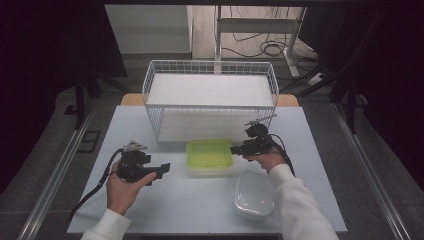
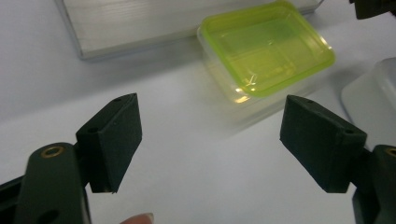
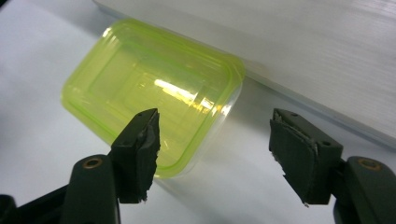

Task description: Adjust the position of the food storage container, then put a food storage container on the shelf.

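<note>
Green-lidded clear container (image 1: pixel 209 155), rect. w/ rounded corners, lid on.

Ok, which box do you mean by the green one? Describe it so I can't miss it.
Find the white wire basket at the far side of the table. Right in front of it sits a shallow box with a lime-green lid. The other box, nearer the person, is clear white.

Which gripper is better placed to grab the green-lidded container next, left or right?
Probably the right gripper: its open jaws sit right at the green-lidded container, one already over the lid's edge. The left gripper, also open, sits farther off across bare table.
</note>
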